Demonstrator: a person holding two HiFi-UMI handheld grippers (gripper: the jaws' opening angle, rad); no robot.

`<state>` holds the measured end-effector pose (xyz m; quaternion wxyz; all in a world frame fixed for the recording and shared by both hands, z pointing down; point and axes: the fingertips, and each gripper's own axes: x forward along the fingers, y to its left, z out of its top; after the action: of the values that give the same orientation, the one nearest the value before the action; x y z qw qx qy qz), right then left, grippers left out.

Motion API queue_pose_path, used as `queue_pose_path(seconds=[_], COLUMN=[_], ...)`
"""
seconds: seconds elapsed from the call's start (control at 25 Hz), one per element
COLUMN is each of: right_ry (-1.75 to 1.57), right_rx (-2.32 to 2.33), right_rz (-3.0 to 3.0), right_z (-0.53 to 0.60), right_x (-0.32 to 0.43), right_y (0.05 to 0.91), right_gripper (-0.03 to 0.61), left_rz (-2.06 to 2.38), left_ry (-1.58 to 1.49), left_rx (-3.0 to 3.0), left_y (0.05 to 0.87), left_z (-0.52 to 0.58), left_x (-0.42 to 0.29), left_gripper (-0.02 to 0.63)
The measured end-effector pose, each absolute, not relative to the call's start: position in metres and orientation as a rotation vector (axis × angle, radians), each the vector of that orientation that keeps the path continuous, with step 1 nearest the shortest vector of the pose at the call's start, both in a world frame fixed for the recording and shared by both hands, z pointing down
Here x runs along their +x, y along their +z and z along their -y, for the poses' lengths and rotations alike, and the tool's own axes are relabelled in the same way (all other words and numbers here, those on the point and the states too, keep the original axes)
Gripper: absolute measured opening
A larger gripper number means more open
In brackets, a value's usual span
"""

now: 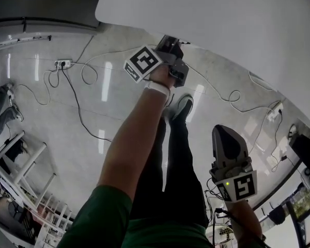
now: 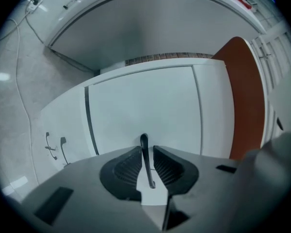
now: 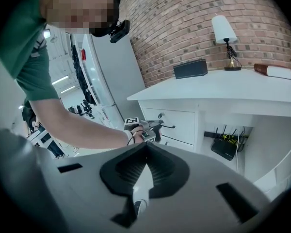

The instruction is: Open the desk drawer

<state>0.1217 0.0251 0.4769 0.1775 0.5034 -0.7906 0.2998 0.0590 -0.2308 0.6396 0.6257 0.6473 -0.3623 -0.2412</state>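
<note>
In the left gripper view my left gripper [image 2: 145, 154] is shut on the thin dark drawer handle [image 2: 144, 142], which stands between its ribbed pads against the white drawer front [image 2: 145, 106]. The right gripper view shows that gripper [image 3: 153, 129] from the side, at the handle [image 3: 168, 126] of the upper drawer [image 3: 179, 123] of the white desk [image 3: 218, 89]. From the head view the left gripper [image 1: 171, 48] reaches under the desk's edge [image 1: 144, 25]. My right gripper [image 1: 225, 132] hangs low at the right, shut and empty, its pads meeting [image 3: 146, 147].
On the desk stand a lamp [image 3: 224, 33], a black speaker [image 3: 190, 68] and a book [image 3: 274, 71]. A router [image 3: 226, 147] sits in the knee space. Cables and a power strip [image 1: 63, 63] lie on the floor. A white rack [image 1: 31, 190] stands at lower left.
</note>
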Motion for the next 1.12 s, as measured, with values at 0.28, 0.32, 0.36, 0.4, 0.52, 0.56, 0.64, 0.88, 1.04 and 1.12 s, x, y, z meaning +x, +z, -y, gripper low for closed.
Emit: queue_pose_path(seconds=[0.28, 0.32, 0.36, 0.4, 0.52, 0.56, 0.64, 0.88, 1.04, 1.12], right_ry=[0.825, 0.839, 0.848, 0.842, 0.818, 0.830, 0.840, 0.832, 0.839, 0.853], right_rx=[1.413, 1.407, 1.404, 1.405, 1.423, 1.424, 1.421, 1.412, 1.401, 1.385], right_rz=[2.254, 2.249, 2.244, 2.244, 2.255, 2.252, 2.247, 2.236, 2.234, 2.236], right_z=[-0.023, -0.024, -0.026, -0.027, -0.029, -0.030, -0.032, -0.035, -0.035, -0.034], right_x=[0.115, 0.114, 0.113, 0.113, 0.107, 0.106, 0.108, 0.113, 0.112, 0.109], right_y=[0.482, 0.483, 0.485, 0.485, 0.487, 0.488, 0.491, 0.498, 0.499, 0.498], right_gripper=[0.001, 0.002, 0.001, 0.002, 0.002, 0.002, 0.002, 0.002, 0.002, 0.002], left_rz=[0.828, 0.827, 0.826, 0.824, 0.827, 0.830, 0.832, 0.828, 0.839, 0.842], left_ry=[-0.676, -0.679, -0.680, -0.681, -0.684, -0.687, -0.700, -0.700, -0.697, -0.692], left_rx=[1.398, 1.398, 1.399, 1.399, 1.395, 1.394, 1.391, 1.387, 1.370, 1.364], left_y=[0.641, 0.641, 0.641, 0.640, 0.639, 0.639, 0.639, 0.640, 0.638, 0.636], left_z=[0.231, 0.231, 0.231, 0.230, 0.228, 0.227, 0.224, 0.212, 0.192, 0.181], left_x=[0.057, 0.057, 0.057, 0.057, 0.053, 0.052, 0.052, 0.047, 0.037, 0.033], left_gripper=[0.023, 0.023, 0.023, 0.023, 0.023, 0.021, 0.021, 0.021, 0.021, 0.021])
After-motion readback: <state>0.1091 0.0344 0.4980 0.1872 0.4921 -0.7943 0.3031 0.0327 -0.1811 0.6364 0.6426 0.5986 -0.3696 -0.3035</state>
